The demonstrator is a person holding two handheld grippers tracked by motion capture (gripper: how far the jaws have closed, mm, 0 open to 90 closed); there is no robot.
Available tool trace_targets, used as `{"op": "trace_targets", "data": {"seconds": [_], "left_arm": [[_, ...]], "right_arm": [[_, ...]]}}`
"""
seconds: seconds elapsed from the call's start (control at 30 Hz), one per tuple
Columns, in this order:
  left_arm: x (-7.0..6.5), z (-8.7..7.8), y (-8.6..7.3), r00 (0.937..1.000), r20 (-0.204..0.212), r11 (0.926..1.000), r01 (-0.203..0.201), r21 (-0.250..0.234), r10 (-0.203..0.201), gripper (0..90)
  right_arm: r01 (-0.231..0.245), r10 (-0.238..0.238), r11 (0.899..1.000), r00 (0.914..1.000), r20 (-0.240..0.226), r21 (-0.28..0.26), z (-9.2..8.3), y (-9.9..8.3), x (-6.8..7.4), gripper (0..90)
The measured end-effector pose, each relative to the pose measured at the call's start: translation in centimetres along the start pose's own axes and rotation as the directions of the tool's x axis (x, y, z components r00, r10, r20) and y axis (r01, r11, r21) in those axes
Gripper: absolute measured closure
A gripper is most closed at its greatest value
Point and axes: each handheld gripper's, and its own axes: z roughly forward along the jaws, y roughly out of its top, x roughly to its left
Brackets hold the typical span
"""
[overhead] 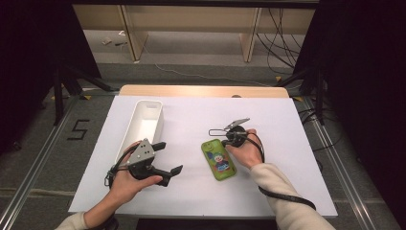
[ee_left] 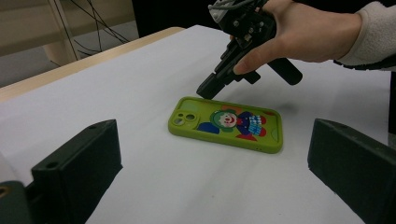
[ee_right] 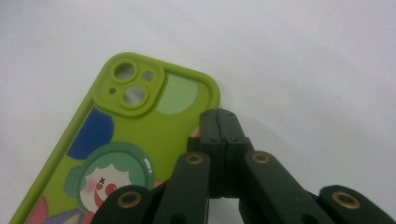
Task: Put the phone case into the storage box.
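- Left gripper (overhead: 167, 160): black body, blocky black jaws with small holes, a grey three-cornered plate (overhead: 140, 153) on top, and a black cable (overhead: 111, 175).
- Right gripper (ee_right: 219, 122): black linked arms with brass-coloured pivot pins and small screws near the tips; grey plate on top.
- Black cable (overhead: 287, 196) over the right sleeve.
- Sleeves (ee_left: 369, 32): cream, fleecy.

The phone case (ee_right: 140, 135) looks like smooth, matt green rubbery plastic with a glossy printed clown; beneath it, the white table cover (overhead: 287, 143) looks matt, paper-like.
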Motion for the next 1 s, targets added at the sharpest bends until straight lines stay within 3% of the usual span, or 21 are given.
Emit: {"op": "trace_targets", "data": {"seconds": [0.1, 0.17, 0.33, 0.53, 0.7, 0.8, 1.0], "left_arm": [[0.0, 0.0, 0.0, 1.0000, 0.000, 1.0000, -0.001, 0.000, 0.001, 2.3], [0.0, -0.1, 0.0, 1.0000, 0.000, 1.0000, 0.000, 0.000, 0.000, 2.4], [0.0, -0.1, 0.0, 1.0000, -0.001, 1.0000, 0.001, -0.001, -0.001, 2.4], [0.0, -0.1, 0.0, 1.0000, -0.001, 1.0000, 0.001, 0.001, -0.001, 2.4], [0.0, -0.1, 0.0, 1.0000, -0.001, 1.0000, -0.001, 0.000, 0.001, 2.4], [0.0, -0.1, 0.0, 1.0000, -0.003, 1.0000, 0.001, 0.000, -0.001, 2.3], [0.1, -0.2, 0.1, 1.0000, -0.007, 1.0000, 0.005, -0.007, -0.005, 1.5]], "right_arm": [[-0.006, 0.006, 1.000, 1.0000, -0.006, -0.007, -0.1, 0.0, 0.0, 90.0], [-0.023, 0.023, 0.999, 0.9997, -0.006, -0.039, -0.8, 0.1, -0.3, 90.0], [-0.084, 0.082, 0.991, 0.9964, -0.020, -0.102, -2.8, -0.3, -1.0, 71.8], [-0.101, 0.095, 0.979, 0.9946, -0.042, -0.180, -5.1, -1.0, -0.7, 43.8], [-0.068, 0.062, 0.973, 0.9975, -0.034, -0.219, -6.6, -1.4, 0.4, 21.2], [-0.044, 0.034, 0.974, 0.9983, -0.046, -0.223, -7.0, -1.8, 1.0, 15.8], [-0.019, 0.008, 0.974, 0.9987, -0.050, -0.225, -7.6, -2.2, 1.7, 13.7]]}}
